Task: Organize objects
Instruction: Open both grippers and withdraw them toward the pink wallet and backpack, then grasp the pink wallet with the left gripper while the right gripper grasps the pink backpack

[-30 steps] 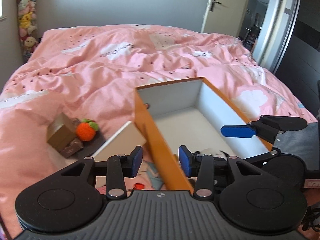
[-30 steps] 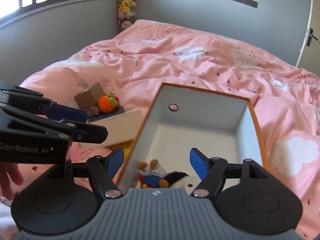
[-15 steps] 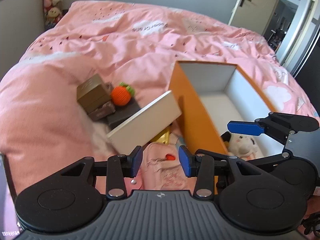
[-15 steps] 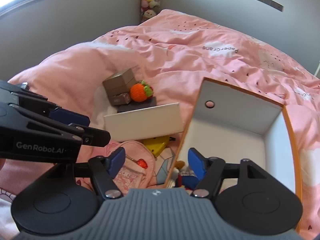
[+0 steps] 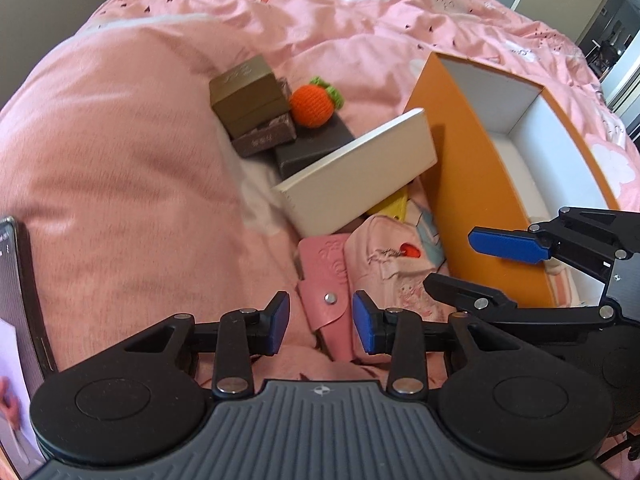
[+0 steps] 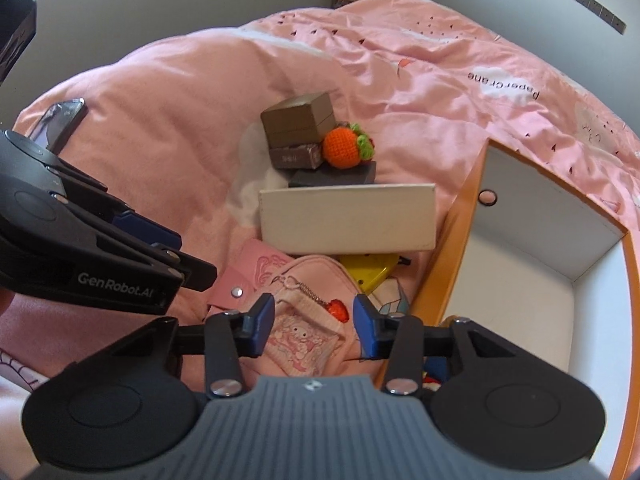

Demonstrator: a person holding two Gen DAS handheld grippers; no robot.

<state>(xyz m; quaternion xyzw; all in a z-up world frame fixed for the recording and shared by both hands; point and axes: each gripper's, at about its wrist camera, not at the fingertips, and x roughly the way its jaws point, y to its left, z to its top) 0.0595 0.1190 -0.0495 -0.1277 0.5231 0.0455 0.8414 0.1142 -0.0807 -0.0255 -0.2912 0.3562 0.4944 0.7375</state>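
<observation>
both hand-held grippers unclenched, jaws just narrowing: left over pink wallet, right over pink pouch

**Two wrist views, tilted down over the bed**

Each fisheye camera looks steeply down along its gripper, close above the bed. Both share the white box, the orange box and the pink pouch; each shows the other gripper.
</observation>
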